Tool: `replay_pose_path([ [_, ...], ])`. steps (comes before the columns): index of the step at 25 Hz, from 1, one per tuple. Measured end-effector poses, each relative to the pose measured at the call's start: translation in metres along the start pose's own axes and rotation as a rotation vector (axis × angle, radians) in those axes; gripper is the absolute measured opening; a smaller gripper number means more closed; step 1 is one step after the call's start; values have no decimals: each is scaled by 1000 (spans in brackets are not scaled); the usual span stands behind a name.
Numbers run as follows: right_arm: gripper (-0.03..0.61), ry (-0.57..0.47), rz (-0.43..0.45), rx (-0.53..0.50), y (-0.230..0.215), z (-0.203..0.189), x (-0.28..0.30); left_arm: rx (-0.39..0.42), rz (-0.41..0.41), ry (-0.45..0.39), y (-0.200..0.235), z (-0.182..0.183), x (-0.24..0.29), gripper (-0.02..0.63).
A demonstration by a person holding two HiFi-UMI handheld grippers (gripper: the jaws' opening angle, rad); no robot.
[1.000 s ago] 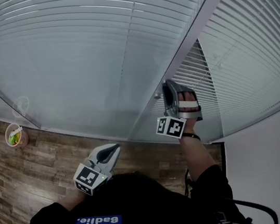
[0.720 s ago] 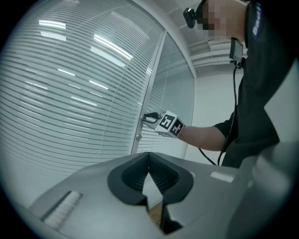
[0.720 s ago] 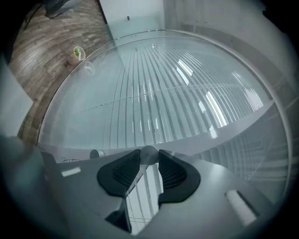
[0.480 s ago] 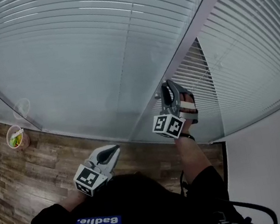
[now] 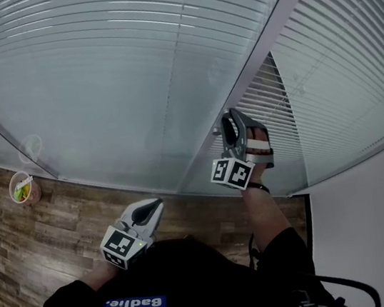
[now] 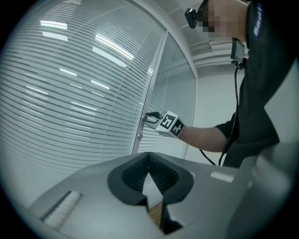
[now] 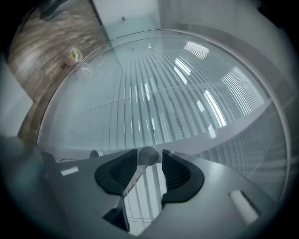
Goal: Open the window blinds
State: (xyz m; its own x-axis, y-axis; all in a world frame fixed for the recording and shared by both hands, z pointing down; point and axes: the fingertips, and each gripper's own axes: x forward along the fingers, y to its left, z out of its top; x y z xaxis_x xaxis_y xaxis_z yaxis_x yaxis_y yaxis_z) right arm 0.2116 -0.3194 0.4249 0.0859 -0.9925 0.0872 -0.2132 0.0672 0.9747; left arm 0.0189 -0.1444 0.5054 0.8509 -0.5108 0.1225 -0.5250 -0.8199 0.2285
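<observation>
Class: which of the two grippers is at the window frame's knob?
The right gripper: the round knob sits between its opening jaws. The left gripper hangs lower, shut, empty.

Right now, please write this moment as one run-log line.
left gripper: shut, empty | right gripper: jaws opening, knob between them | blinds: lowered

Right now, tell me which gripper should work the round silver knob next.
Right: the right gripper, jaws opening, straddles the round silver knob; the left gripper hangs low, far from it.
</observation>
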Motion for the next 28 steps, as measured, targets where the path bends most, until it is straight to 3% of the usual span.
replay_pose_path([
  [4, 155, -10, 16, -186, 9, -5, 0, -9, 7, -2, 2, -1, -1, 0],
  [11, 123, -41, -7, -277, 3, -3, 1, -22, 1, -2, 0, -2, 1, 0],
  [14, 120, -41, -11, -221, 2, -3, 1, -25, 0, -3, 1, -3, 1, 0],
  [22, 124, -26, -12, 81, -3, 1, 0, -28, -2, 2, 2, -3, 0, 0],
  [28, 126, -19, -13, 169, -4, 4, -1, -25, -9, 4, 2, -3, -3, 0],
])
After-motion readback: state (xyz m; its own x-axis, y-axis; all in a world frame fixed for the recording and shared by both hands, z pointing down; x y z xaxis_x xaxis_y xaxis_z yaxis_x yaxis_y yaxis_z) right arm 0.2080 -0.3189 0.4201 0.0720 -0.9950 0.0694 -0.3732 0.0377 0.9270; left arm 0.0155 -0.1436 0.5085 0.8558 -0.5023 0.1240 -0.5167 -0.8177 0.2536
